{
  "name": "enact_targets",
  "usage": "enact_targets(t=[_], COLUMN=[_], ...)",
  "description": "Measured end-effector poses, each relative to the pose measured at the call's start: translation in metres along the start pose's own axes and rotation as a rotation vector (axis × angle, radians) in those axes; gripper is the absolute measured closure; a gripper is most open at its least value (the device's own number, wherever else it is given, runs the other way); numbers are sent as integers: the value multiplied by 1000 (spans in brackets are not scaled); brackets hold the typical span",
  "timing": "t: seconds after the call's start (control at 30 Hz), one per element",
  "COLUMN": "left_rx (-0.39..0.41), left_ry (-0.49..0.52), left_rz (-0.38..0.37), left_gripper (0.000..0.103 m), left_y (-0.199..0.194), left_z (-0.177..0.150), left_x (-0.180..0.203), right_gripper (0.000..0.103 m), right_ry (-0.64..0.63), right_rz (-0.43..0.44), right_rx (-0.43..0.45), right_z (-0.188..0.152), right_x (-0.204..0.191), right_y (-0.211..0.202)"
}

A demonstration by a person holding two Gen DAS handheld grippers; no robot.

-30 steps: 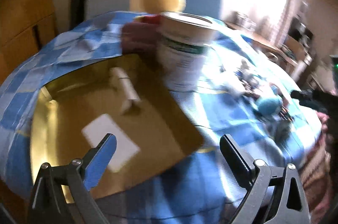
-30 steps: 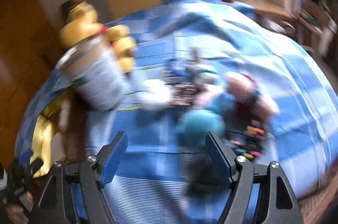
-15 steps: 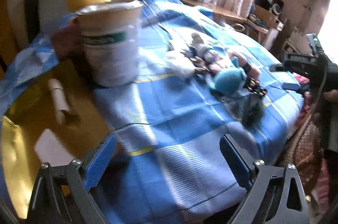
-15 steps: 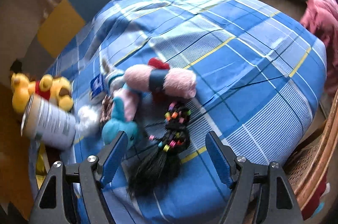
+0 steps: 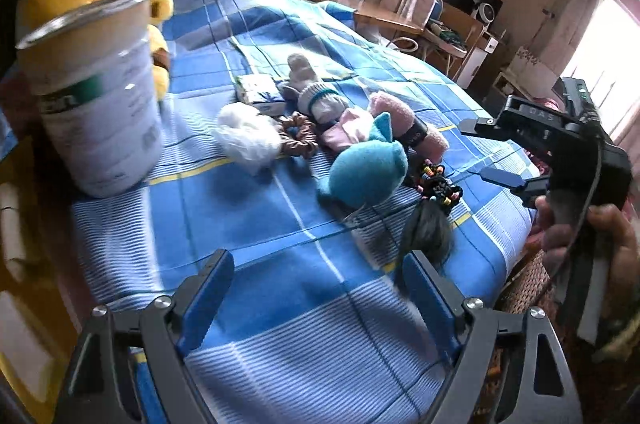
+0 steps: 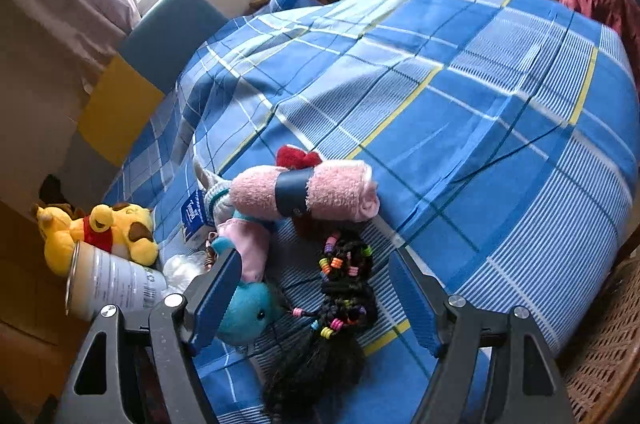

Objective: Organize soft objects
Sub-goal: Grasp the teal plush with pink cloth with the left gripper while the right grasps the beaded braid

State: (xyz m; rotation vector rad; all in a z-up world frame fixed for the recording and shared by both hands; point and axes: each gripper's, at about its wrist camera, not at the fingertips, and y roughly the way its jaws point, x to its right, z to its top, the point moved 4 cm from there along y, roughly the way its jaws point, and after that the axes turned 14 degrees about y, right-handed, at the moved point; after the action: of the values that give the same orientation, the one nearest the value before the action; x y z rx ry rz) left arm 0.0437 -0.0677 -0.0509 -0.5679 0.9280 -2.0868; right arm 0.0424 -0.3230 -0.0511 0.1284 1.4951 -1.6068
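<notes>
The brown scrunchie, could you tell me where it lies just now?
In the left wrist view the brown scrunchie lies mid-bed, touching the white fluffy ball on its left, with the teal plush to its right.

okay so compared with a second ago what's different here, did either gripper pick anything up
No, neither holds anything. The left gripper swung off the yellow board toward the pile of soft things, its jaws closing a little with nothing between them. The right gripper rolled and came down over the black beaded hairpiece, open. The tin, teal plush toy and rolled pink towel lie as before.
</notes>
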Motion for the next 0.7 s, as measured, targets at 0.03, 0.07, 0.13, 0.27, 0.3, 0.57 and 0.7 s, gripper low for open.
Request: enact_targets(t=[0.03,0.07,0.13,0.27,0.3,0.57,0.7], left_rx=[-4,-6,-18,-36,-40,-49,-87], left_ry=[-2,-4,-8,-8,-8,33,59], left_rz=[-7,-16,-27,-31,-44,-18,-24], left_gripper=[15,13,9,7,7,8,13], left_y=[5,7,14,29,33,70,96], left_z=[4,6,12,27,32,72,85], left_x=[1,1,3,6,8,21,26], right_gripper=[26,26,26,26,26,26,26], right_ry=[6,15,40,79,78,61,59], right_rz=[4,6,13,34,33,50,57], right_rx=[2,5,5,-16,-20,-41,-50], right_z=[0,1,3,5,5,3,2], right_x=[1,2,6,10,10,6,6], right_y=[-1,-2,-3,0,0,2,3])
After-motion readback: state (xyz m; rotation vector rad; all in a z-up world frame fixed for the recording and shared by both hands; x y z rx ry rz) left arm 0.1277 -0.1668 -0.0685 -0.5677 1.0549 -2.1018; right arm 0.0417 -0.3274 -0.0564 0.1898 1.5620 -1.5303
